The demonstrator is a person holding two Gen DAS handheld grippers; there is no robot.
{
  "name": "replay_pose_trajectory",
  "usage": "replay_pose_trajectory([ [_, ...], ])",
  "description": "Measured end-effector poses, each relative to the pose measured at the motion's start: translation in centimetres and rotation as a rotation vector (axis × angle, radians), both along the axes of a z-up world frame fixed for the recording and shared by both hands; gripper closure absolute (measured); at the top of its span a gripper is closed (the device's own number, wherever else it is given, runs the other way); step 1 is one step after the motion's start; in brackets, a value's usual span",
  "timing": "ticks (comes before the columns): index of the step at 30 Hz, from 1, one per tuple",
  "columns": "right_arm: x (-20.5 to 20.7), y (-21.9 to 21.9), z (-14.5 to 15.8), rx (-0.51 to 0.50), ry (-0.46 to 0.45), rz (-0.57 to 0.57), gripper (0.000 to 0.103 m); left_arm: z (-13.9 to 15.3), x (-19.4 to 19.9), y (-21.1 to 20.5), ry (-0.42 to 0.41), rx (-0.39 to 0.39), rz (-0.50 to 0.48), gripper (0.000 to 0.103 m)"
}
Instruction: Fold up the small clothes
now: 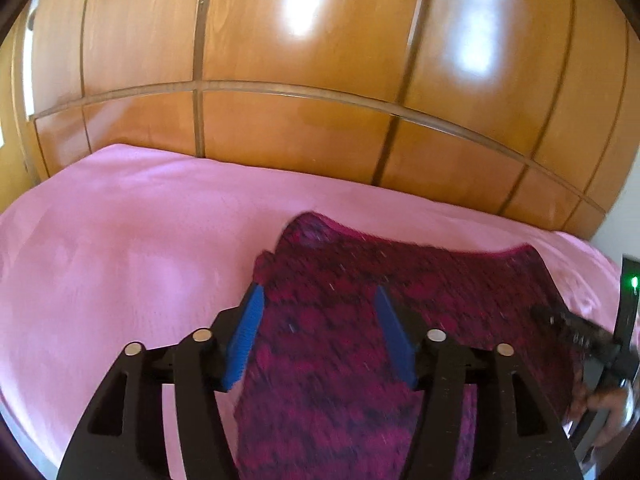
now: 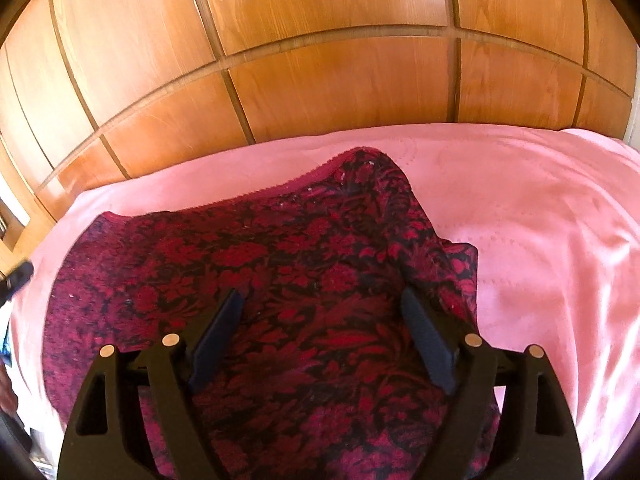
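A small dark red garment with a black floral print (image 1: 360, 320) lies on a pink bedcover (image 1: 120, 240). It also shows in the right wrist view (image 2: 300, 264), with a scalloped trim along its far edge. My left gripper (image 1: 318, 296) is open, its blue pads apart over the garment's left part. My right gripper (image 2: 322, 296) is open, its dark pads apart over the garment's right part. Neither holds cloth. The other gripper's tip (image 1: 576, 332) shows at the right of the left wrist view.
A wooden panelled wardrobe (image 1: 300, 120) rises right behind the bed, also in the right wrist view (image 2: 320, 80). The pink bedcover (image 2: 540, 240) spreads to both sides of the garment. A device with a green light (image 1: 634, 282) is at the right edge.
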State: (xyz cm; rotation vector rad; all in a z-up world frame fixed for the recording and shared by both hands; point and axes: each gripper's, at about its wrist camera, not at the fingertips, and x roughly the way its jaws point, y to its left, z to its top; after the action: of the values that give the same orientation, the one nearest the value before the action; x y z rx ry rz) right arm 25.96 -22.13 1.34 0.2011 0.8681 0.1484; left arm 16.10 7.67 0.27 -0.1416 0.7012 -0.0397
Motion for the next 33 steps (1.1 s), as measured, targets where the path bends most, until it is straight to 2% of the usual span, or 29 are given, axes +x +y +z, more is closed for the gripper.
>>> replay_pose_trajectory([
  [10, -3.9, -3.4, 2.0, 0.088, -0.031, -0.067, 0.016, -1.4, -2.2, -2.5, 0.024, 0.023, -0.053, 0.045],
  [12, -4.6, -4.3, 1.6, 0.084, -0.02, -0.098, 0.012, -1.7, -2.7, -2.9, 0.03, 0.025, -0.057, 0.045],
  [16, -5.6, -6.2, 0.1, 0.126, 0.028, -0.131, 0.012, -2.1, -3.2, -3.6, 0.04, 0.03, -0.074, 0.045],
  [22, -7.6, -7.7, -1.9, 0.227, 0.076, -0.116, 0.011, -2.7, -3.7, -4.6, 0.051, 0.043, -0.095, 0.045],
  [28, -9.5, -8.0, -2.9, 0.281, 0.086, -0.12, 0.012, -3.2, -4.0, -5.8, 0.06, 0.057, -0.115, 0.045],
  [33, -10.8, -8.1, -2.5, 0.291, 0.084, -0.111, 0.023, -3.2, -4.2, -6.5, 0.048, 0.068, -0.139, 0.045],
])
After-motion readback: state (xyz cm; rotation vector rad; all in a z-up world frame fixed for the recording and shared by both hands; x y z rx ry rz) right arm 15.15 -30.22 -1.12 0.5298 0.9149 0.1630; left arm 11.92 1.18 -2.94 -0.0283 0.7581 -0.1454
